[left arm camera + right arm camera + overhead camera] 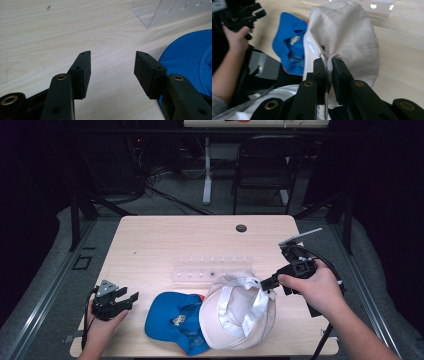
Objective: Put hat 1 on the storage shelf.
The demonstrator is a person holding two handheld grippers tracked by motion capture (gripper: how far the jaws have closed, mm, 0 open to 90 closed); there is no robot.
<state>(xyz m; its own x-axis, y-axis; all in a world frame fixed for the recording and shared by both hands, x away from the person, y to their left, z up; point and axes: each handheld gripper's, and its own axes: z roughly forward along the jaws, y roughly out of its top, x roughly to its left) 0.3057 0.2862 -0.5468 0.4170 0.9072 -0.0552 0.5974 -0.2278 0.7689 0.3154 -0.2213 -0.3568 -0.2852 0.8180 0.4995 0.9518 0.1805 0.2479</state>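
Observation:
A cream-white cap (237, 312) sits at the front of the table, lifted at its right edge. My right gripper (264, 283) is shut on that edge; in the right gripper view the pads (320, 75) pinch the cap's fabric (347, 37) and it hangs from them. A blue cap (175, 320) lies flat just left of the white one, its brim partly under it. My left gripper (127, 300) rests at the front left, open, jaws pointing toward the blue cap (187, 62) with nothing between them (112, 72).
A clear plastic rack (212, 269) lies across the middle of the table (150, 245) behind the caps; its corner (170, 12) appears in the left gripper view. A round cable hole (241, 228) is near the far edge. A chair (265, 165) stands beyond the table.

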